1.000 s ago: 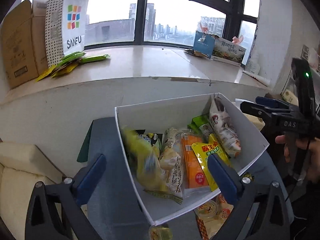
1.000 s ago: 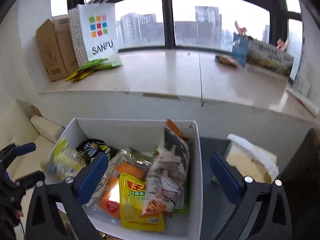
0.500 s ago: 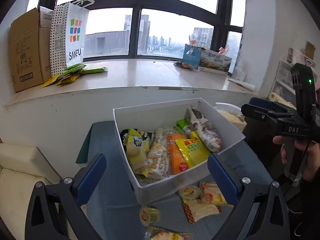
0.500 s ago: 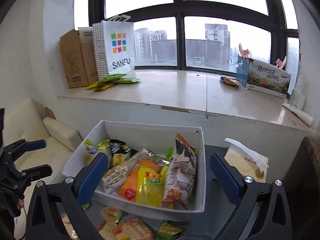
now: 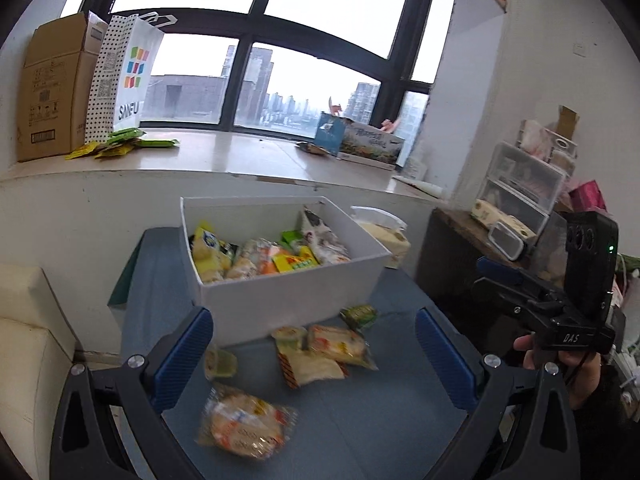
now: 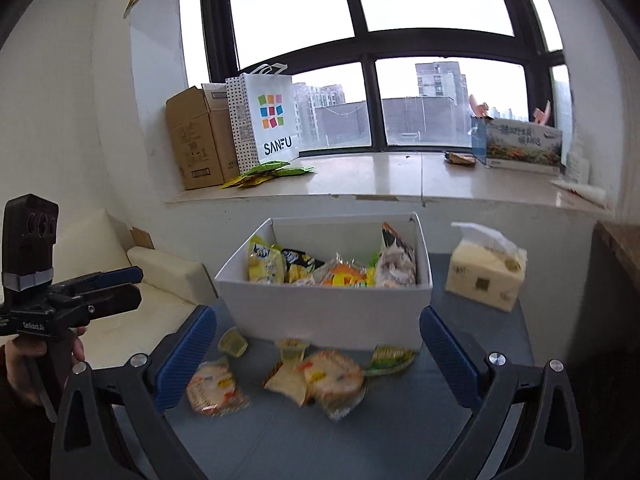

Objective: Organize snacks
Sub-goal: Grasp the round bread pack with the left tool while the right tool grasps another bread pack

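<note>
On the blue-grey desk (image 6: 400,432), loose wrapped snack packets (image 6: 334,376) are found lying just before the white cardboard box (image 6: 324,312), which is already part-filled. Left gripper (image 5: 312,360) and right gripper (image 6: 318,356) are both held with jaws wide apart and empty. One packet is best gripped across its middle, then released well inside the box.

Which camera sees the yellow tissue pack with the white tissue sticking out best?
The right wrist view. There the yellow tissue pack stands whole and unblocked on the blue table, right of the white snack box. In the left wrist view the tissue pack peeks out behind the box's far corner, mostly hidden.
</note>
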The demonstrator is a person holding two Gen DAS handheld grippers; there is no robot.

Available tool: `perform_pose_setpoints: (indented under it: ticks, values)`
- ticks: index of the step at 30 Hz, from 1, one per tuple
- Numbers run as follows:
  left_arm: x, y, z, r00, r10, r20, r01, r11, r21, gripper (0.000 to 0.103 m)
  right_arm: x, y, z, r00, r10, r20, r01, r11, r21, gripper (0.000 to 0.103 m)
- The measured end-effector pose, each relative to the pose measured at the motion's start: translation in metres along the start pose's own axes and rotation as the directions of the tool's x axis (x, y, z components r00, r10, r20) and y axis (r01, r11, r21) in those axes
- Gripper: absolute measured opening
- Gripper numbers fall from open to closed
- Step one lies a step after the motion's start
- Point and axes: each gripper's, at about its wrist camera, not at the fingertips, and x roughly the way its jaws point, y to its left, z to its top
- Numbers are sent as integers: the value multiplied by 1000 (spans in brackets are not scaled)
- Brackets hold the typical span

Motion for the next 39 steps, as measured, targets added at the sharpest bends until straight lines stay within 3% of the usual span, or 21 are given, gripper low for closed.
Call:
perform_pose_setpoints:
  ticks: [5,11,22,26,33,39]
  values:
    - [-15,-13,-23,1000,-23,4,23,1000,-8,103,-32,5,-27,999,-28,45,26,999,47,103]
    - [-18,-20,-31,1000,-30,-6,30,1000,-3,103,-50,9,-53,999,-29,32,27,998,65,103]
    - [-10,-21,-35,999,-34,-33,35,999,2,103,-52,4,-55,999,-30,41,27,996,91,103]
    - [1,-13,-45,996,-21,-85,22,1000,10,103,-53,2,-55,998,-36,45,32,995,98,103]
    - [44,14,-74,971,65,-231,-59,998,34,103,-50,1,-58,999,-24,38,20,994,110,103]
    - [87,41,-99,928,149,-342,-122,988,100,103,-43,8,-61,1000,-16,10,15,996,90,103]
